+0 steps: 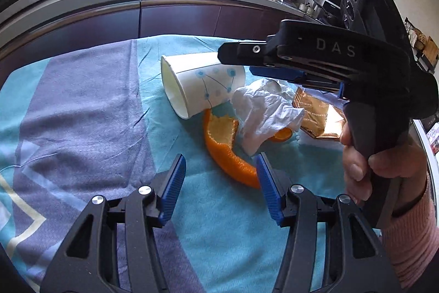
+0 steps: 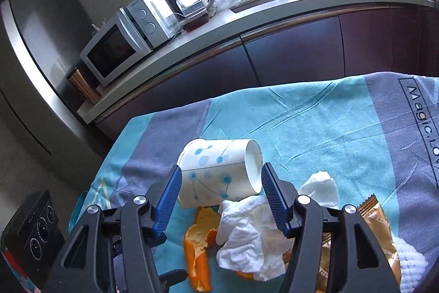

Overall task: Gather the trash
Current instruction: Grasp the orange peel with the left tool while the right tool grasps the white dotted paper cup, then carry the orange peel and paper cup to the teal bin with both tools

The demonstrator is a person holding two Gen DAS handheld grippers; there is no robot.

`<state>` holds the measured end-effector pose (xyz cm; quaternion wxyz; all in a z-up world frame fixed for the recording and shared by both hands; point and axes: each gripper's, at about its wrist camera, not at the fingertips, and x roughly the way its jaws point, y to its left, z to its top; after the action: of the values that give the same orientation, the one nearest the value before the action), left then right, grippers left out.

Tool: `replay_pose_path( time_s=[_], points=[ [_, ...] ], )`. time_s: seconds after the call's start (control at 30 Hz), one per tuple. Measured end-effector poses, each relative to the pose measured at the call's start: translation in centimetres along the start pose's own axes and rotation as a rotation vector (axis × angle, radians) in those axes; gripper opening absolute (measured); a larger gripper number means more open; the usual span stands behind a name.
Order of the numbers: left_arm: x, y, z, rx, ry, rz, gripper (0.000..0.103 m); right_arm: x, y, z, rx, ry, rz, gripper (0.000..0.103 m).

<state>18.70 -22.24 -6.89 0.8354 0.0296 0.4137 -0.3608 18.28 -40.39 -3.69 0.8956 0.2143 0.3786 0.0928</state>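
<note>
black right gripper [image 1: 274, 65] marked "das", cloth [image 2: 329, 128] reading "magic", both jaws spread, empty.

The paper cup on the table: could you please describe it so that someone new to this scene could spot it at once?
Find the table covered with a turquoise and grey cloth in front of the dark kitchen cabinets. On it is a small heap of litter, and the paper cup lies on its side at the cabinet end of that heap. It alone is rigid, white with blue dots joined by thin lines, unlike the crumpled tissue, orange peel and gold wrapper.
</note>
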Motion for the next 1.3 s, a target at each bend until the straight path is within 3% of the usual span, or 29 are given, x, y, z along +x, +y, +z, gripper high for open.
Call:
replay_pose_path(
  time_s=[0.17,0.23,0.37,0.53,0.6,0.8,1.3],
  points=[
    [2.0,-0.3,0.8,0.0,0.032,0.021,0.047,1.4,-0.4,0.1,0.015,0.026,0.009,0.057],
    [2.2,-0.3,1.0,0.004,0.034,0.025,0.042,1.7,-0.3,0.0,0.009,0.035,0.013,0.044],
    [2.5,-0.2,1.0,0.003,0.042,0.001,0.028,1.4,-0.3,-0.3,0.002,0.028,0.02,0.035],
    [1.9,0.3,0.7,-0.019,0.039,-0.013,0.019,0.7,-0.3,-0.3,0.0,0.005,0.052,0.011],
    [1.5,0.7,0.6,-0.028,0.035,-0.013,0.012,0.5,0.1,-0.4,-0.012,0.0,0.064,0.008],
    [-0.5,2.1,-0.4,-0.053,0.016,-0.001,0.011,-0.3,1.6,-0.7,-0.039,-0.037,0.11,0.003],
    [-11.0,8.3,-4.2,-0.145,-0.122,0.083,0.011,-3.4,5.1,-2.4,-0.033,-0.072,0.282,0.0]
  ],
)
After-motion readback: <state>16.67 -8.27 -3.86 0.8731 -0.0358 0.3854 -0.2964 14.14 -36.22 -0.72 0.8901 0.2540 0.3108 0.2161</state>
